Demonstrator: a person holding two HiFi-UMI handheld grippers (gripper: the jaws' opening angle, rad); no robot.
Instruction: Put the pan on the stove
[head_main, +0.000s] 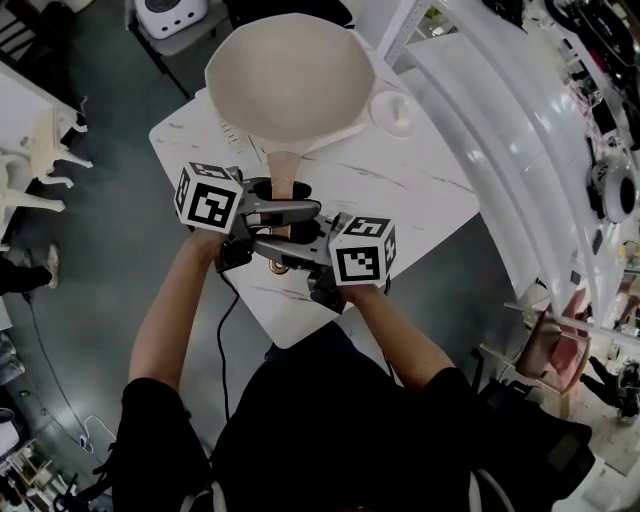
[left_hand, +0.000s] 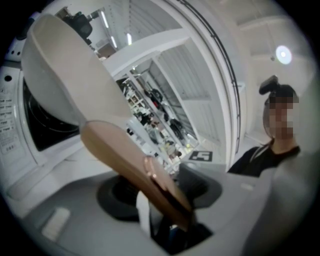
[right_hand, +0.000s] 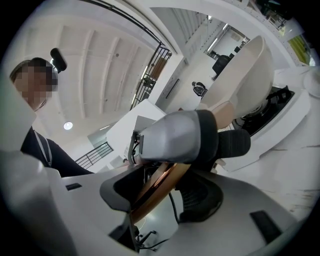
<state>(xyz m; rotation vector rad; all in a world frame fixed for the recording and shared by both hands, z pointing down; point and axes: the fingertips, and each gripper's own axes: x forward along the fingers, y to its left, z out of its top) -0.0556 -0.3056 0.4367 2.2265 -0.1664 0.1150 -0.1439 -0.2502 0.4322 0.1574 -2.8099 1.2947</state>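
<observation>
Both tools clamp the pan's brown handle (head_main: 284, 178). The left tool (head_main: 288, 211) comes in from the left and grips it nearer the bowl. The right tool (head_main: 285, 250) comes in from the right and pinches the handle's end just behind it, so the two sets of jaws lie almost stacked. The cream pan (head_main: 290, 75) sits over the far end of the white marbled table (head_main: 420, 185), its bowl tilted above the white stove (right_hand: 292, 112) with its black burner. Whether it touches the burner is unclear. A round white dish (head_main: 392, 110) lies just beside the pan.
</observation>
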